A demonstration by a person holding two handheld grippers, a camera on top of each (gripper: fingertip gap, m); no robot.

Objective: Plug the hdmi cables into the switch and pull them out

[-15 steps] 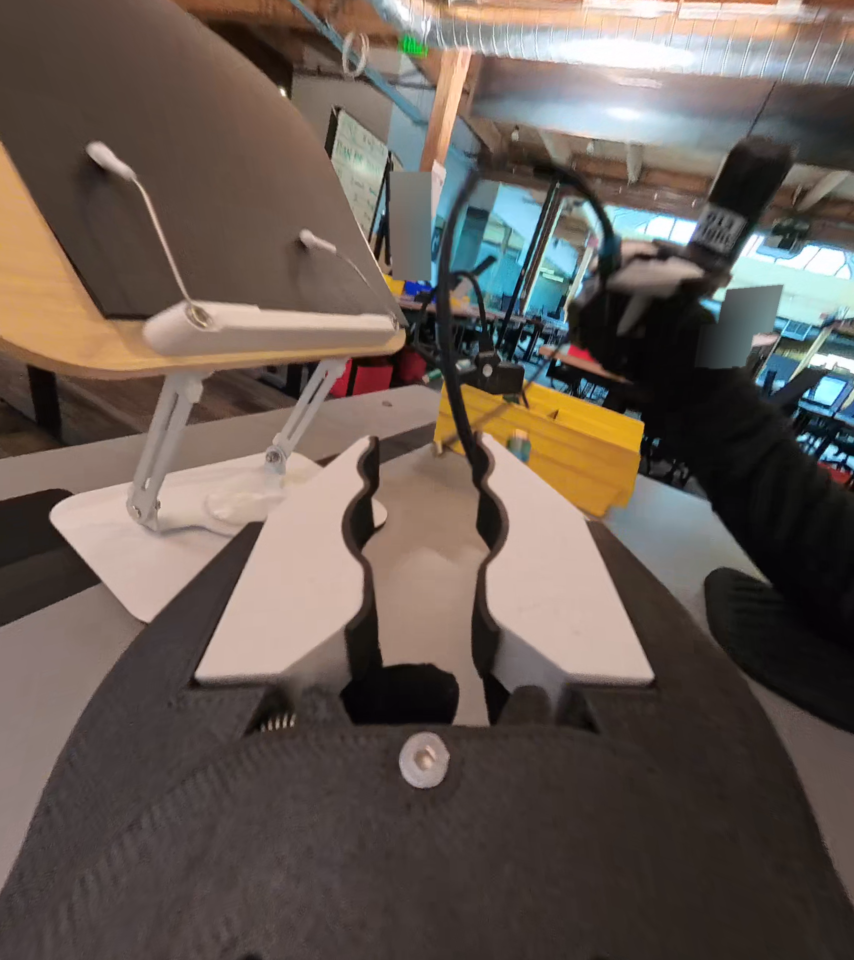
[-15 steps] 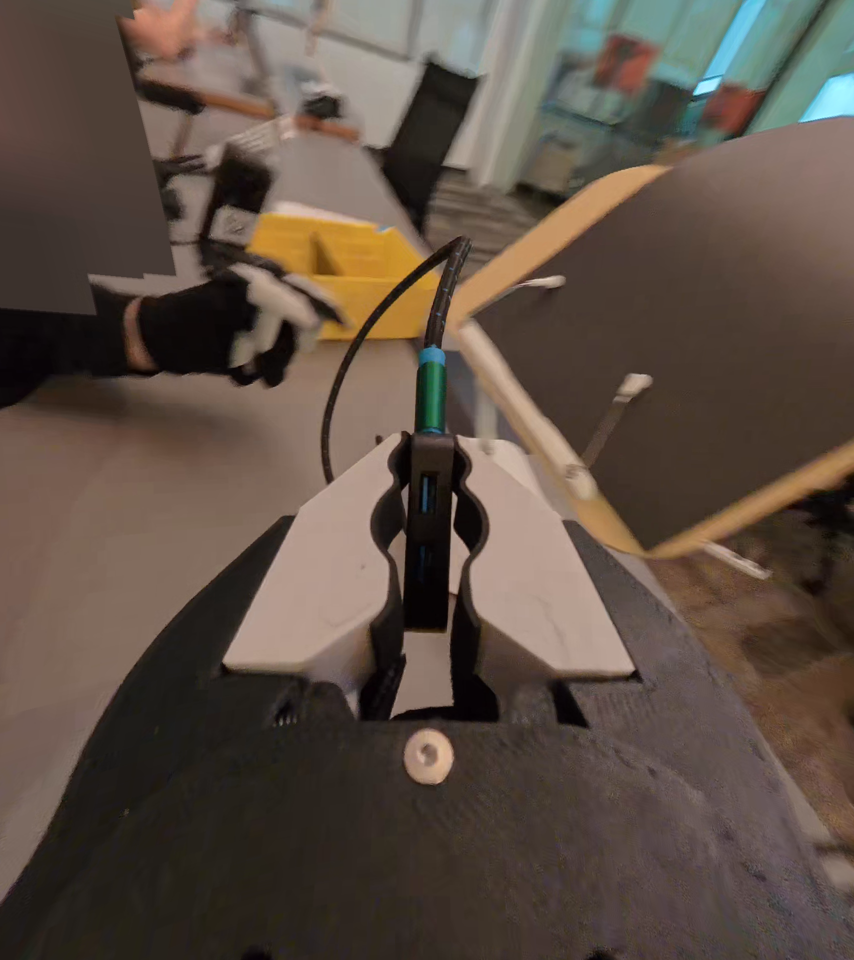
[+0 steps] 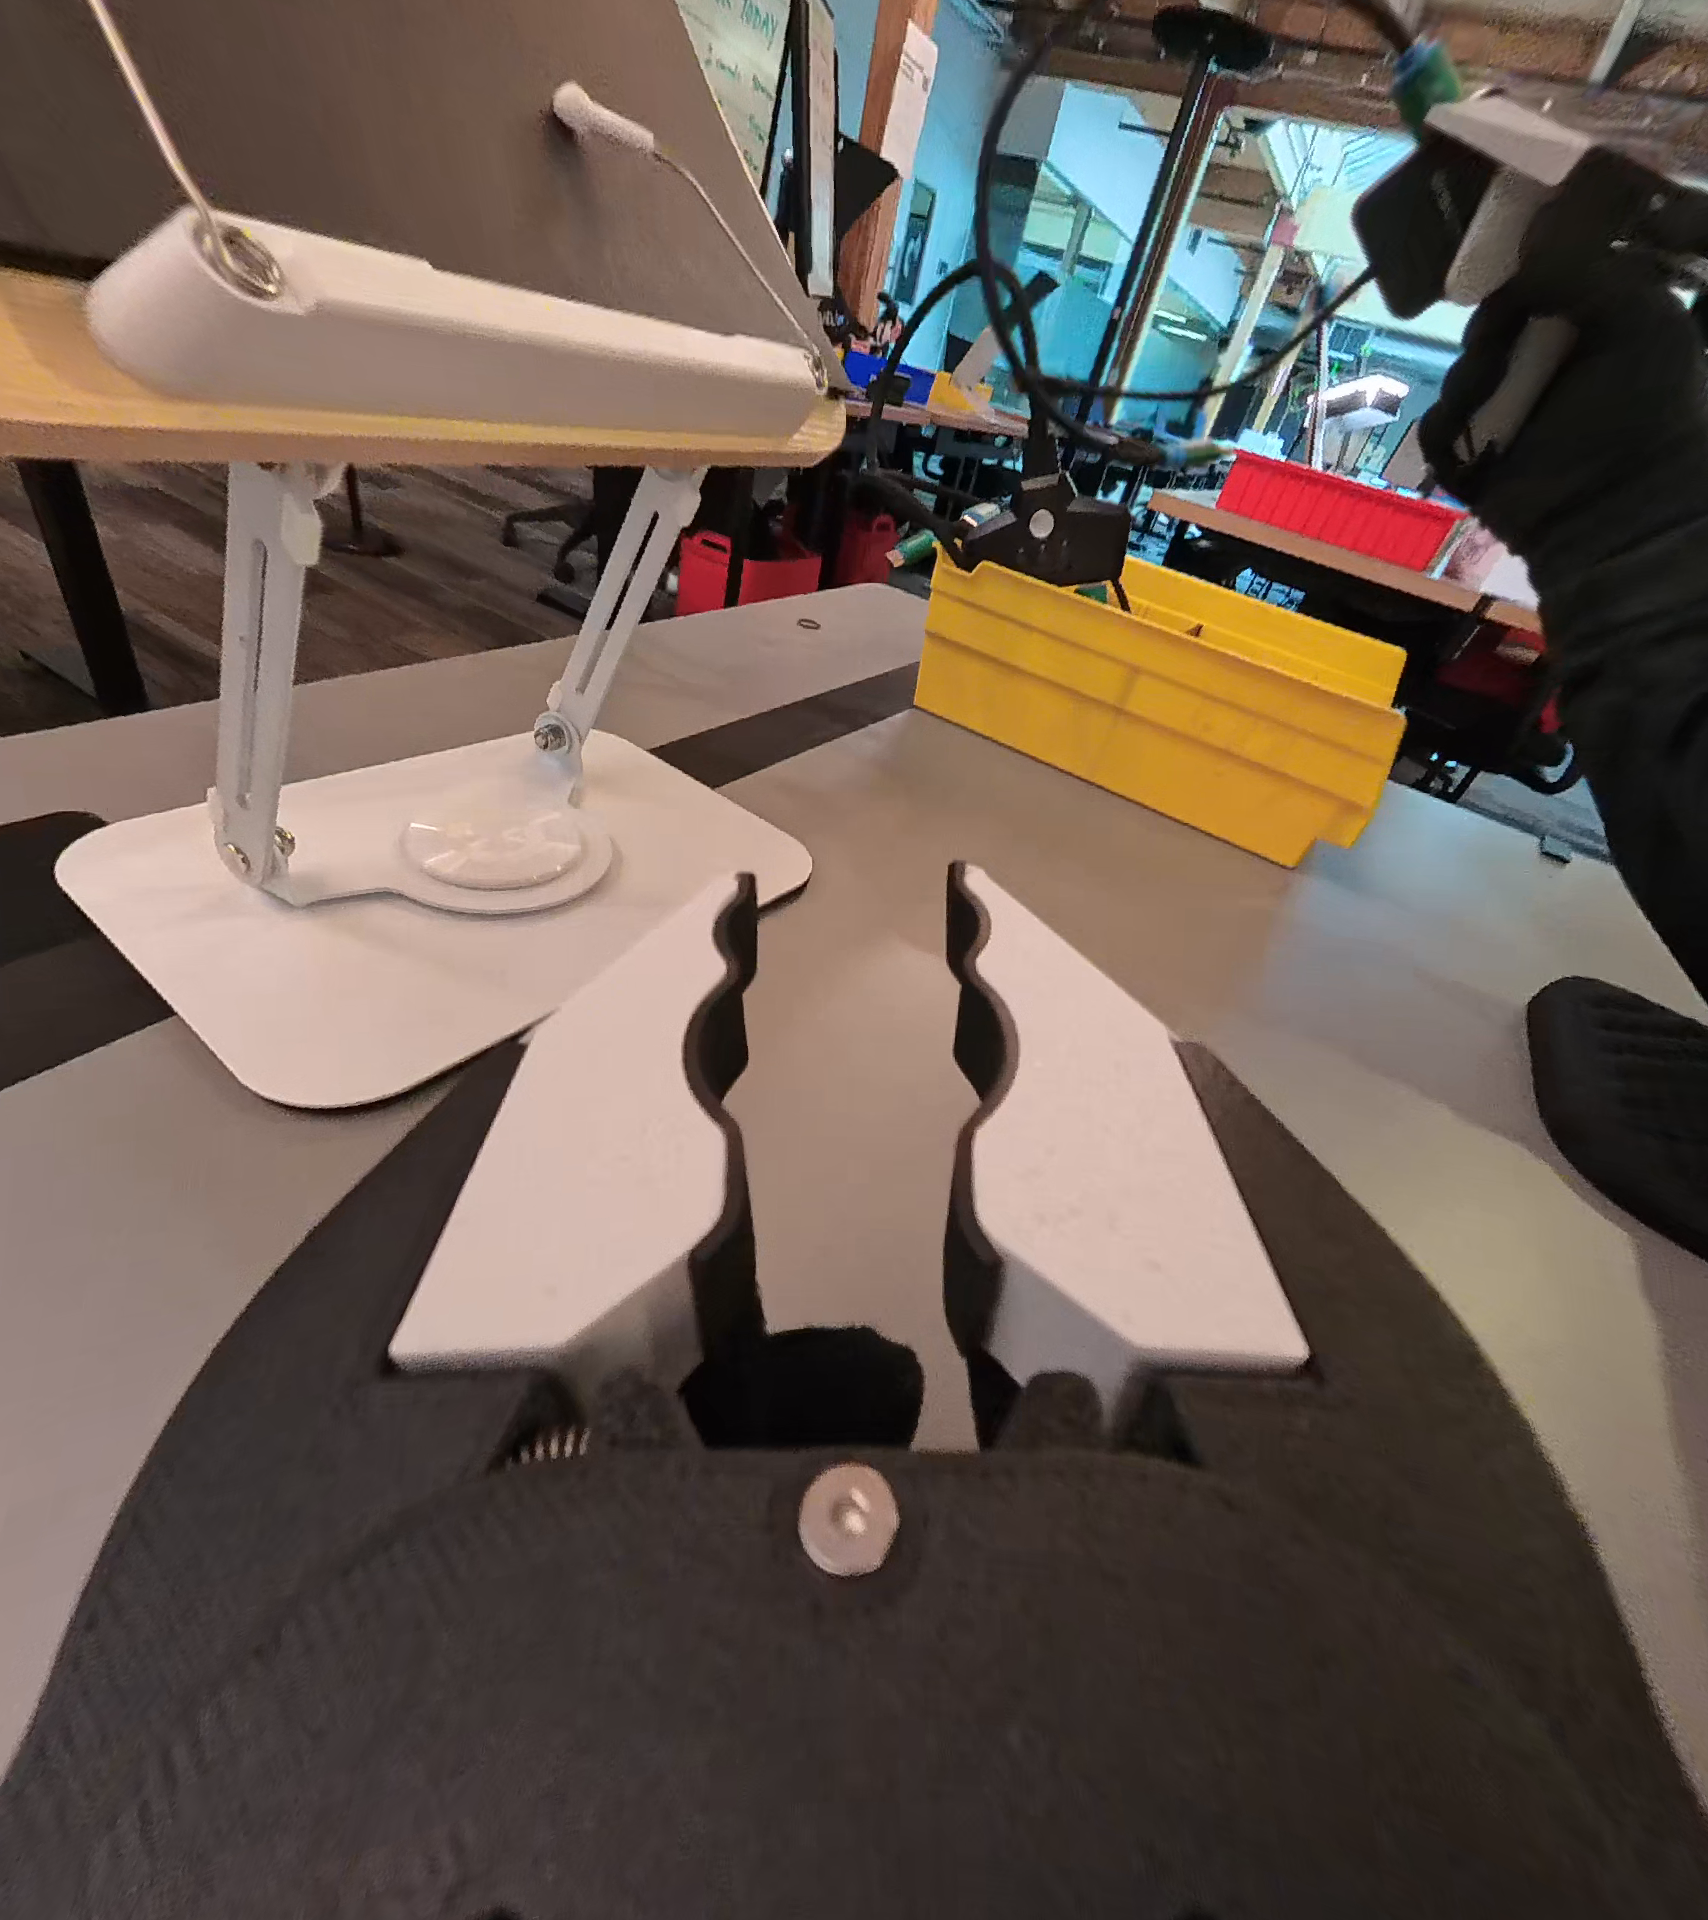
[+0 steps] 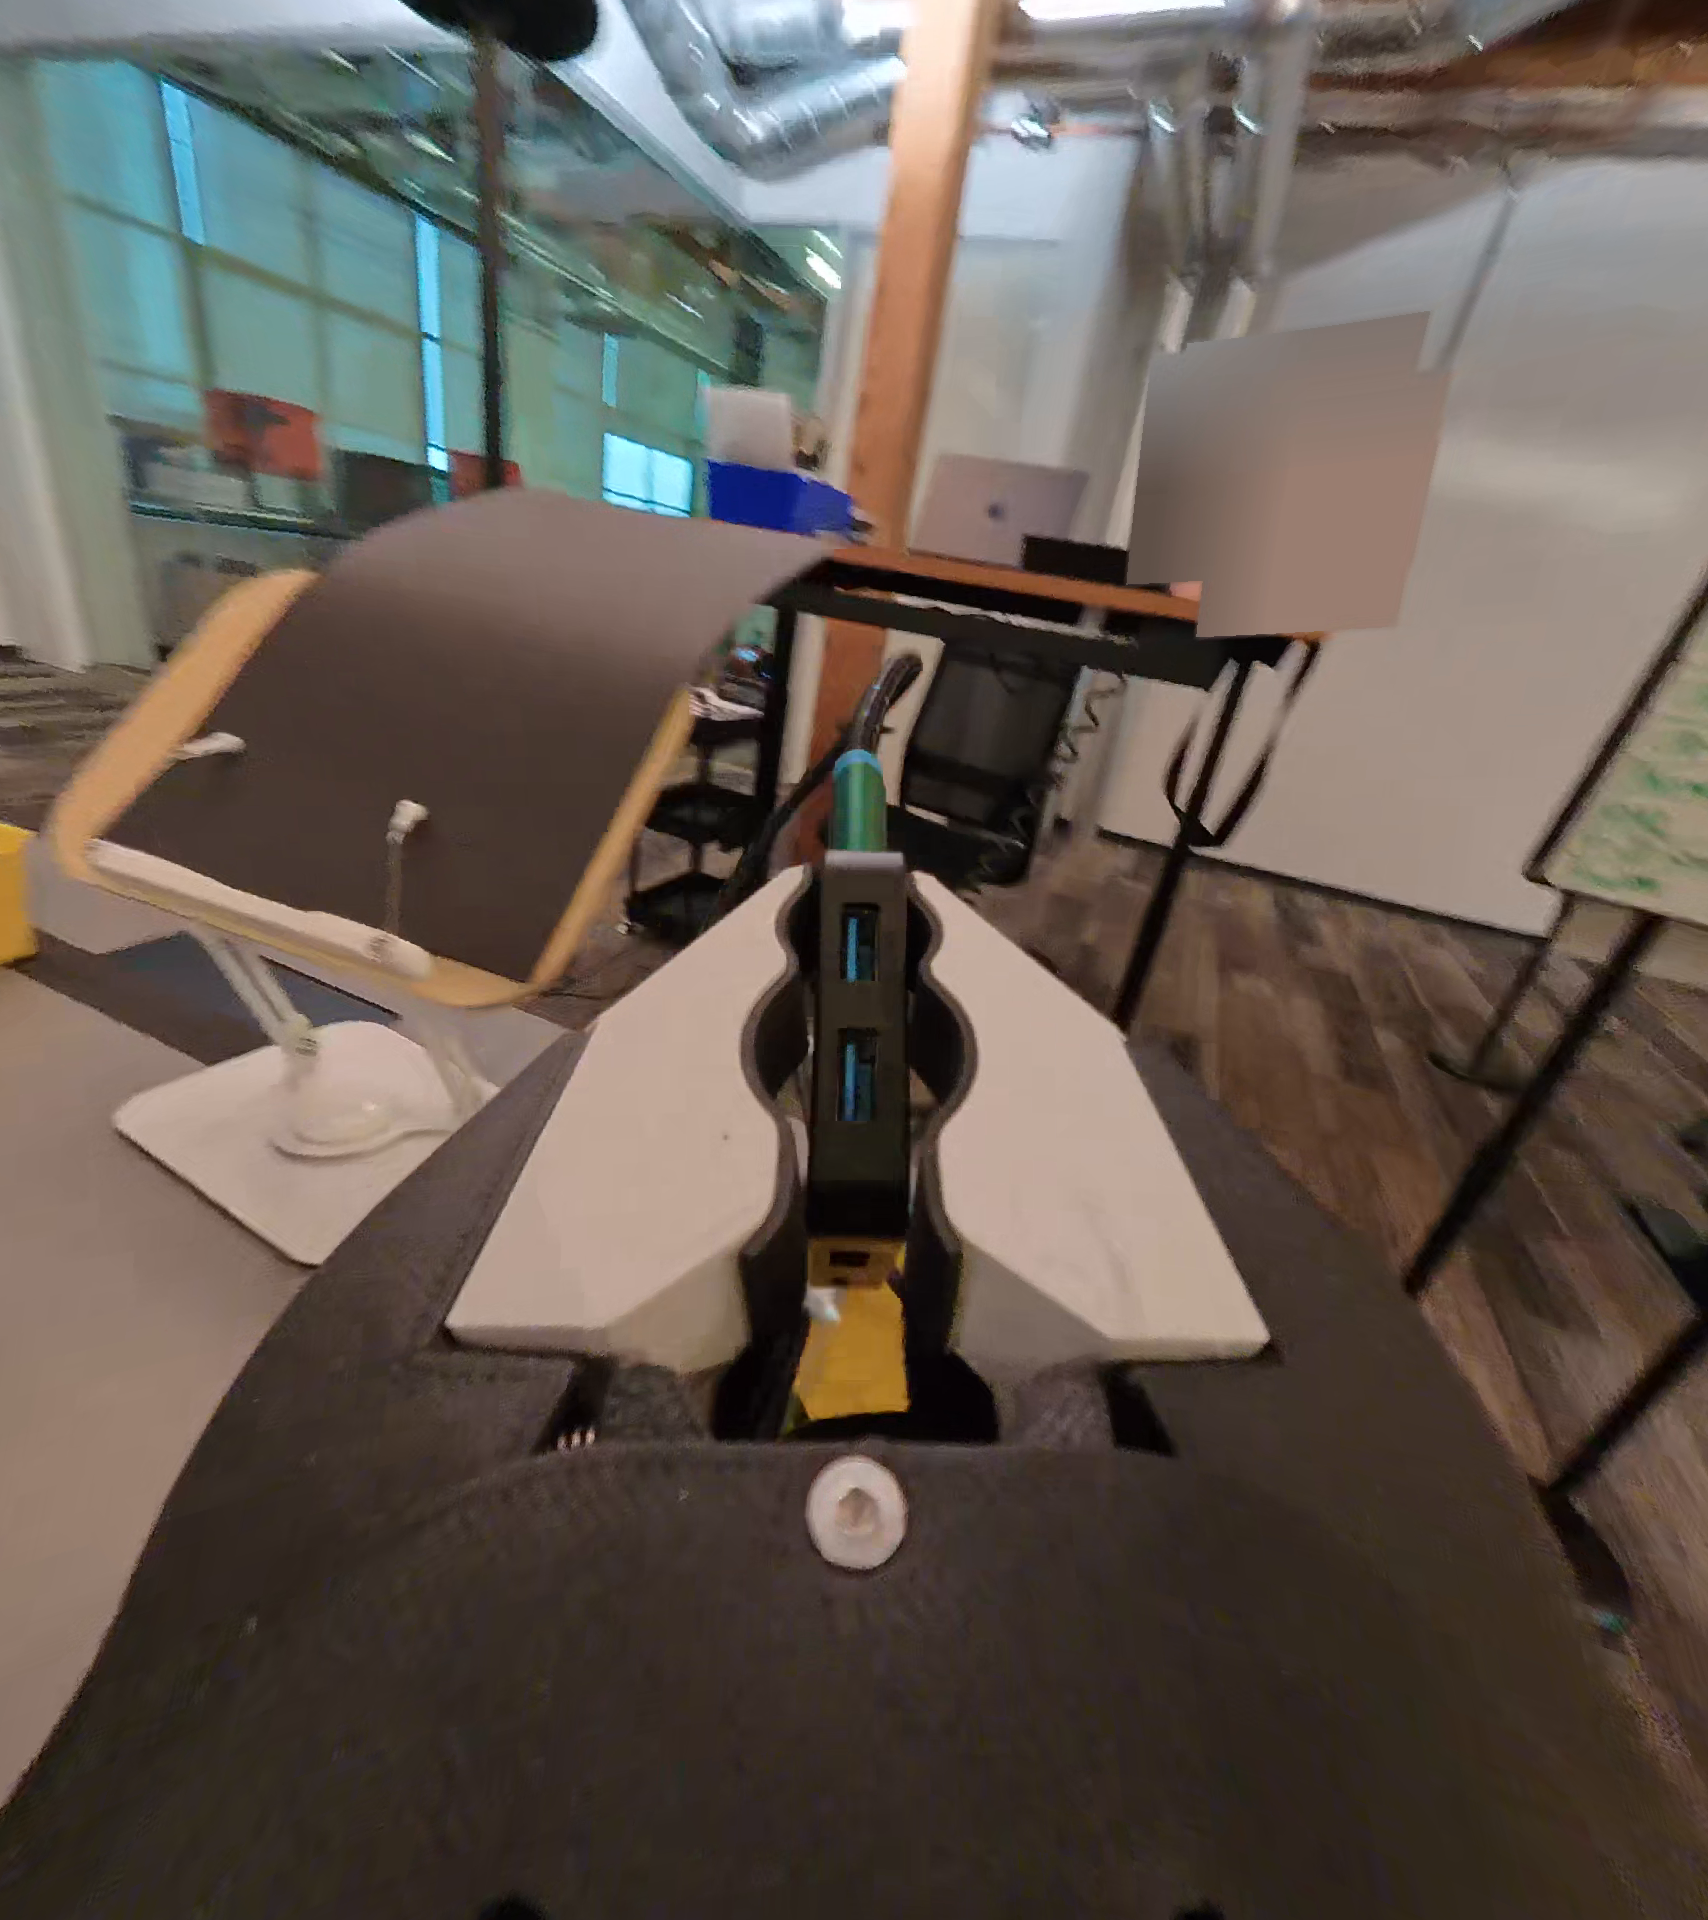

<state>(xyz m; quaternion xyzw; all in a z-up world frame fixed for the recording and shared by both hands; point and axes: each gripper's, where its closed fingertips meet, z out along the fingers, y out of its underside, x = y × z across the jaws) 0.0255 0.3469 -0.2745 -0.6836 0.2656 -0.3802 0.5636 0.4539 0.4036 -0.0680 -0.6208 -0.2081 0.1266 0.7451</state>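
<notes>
Right gripper (image 4: 855,925) clamped on black switch (image 4: 860,1049), 2 blue ports facing up, green-collared cable (image 4: 855,805) plugged in front. Left gripper (image 3: 850,914) spread wide, nothing inside, low over grey table (image 3: 1193,935) near white stand (image 3: 330,977), yellow bin (image 3: 1141,675) behind.

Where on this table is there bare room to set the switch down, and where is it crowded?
Bare grey table lies ahead of the open left gripper, bordered by the white stand base on the left, the yellow bin behind and the black sleeve on the right. It is crowded under the stand and in the bin, where cables bunch.
</notes>
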